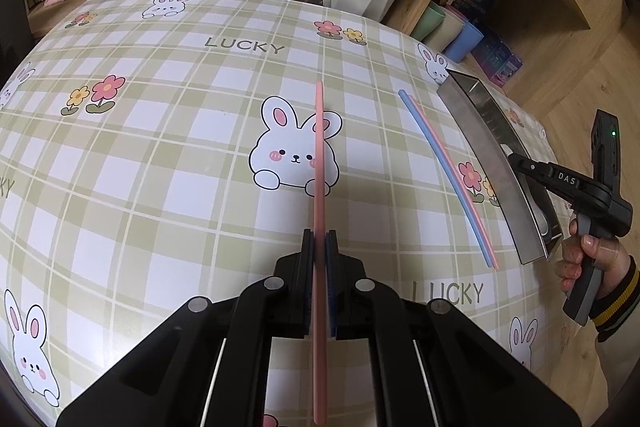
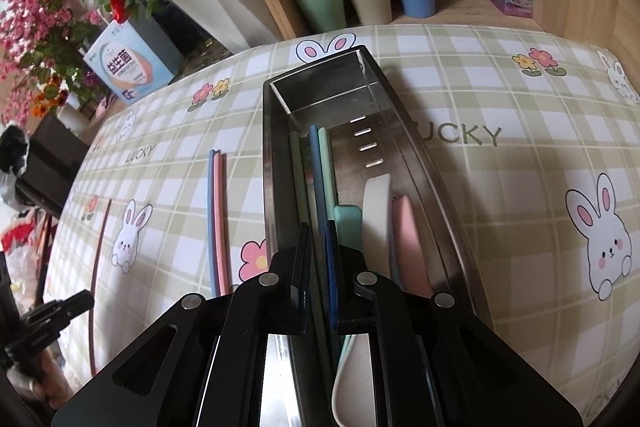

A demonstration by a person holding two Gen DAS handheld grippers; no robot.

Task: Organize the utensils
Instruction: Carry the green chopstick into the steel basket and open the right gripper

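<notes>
Left wrist view: the left gripper (image 1: pixel 320 247) pinches a pink chopstick (image 1: pixel 319 163) between its pads, the stick running forward over the checked tablecloth (image 1: pixel 160 147), while a blue and pink chopstick pair (image 1: pixel 444 171) lies on the cloth just beside the steel tray (image 1: pixel 492 167). Right wrist view: the right gripper (image 2: pixel 319 239) hangs over the steel tray, jaws nearly pressed together with only a narrow gap, and I cannot tell whether they grip the blue chopstick (image 2: pixel 316 171) lying there among green chopsticks (image 2: pixel 325 163) and white (image 2: pixel 376 203) and pink spoons (image 2: pixel 408 239).
</notes>
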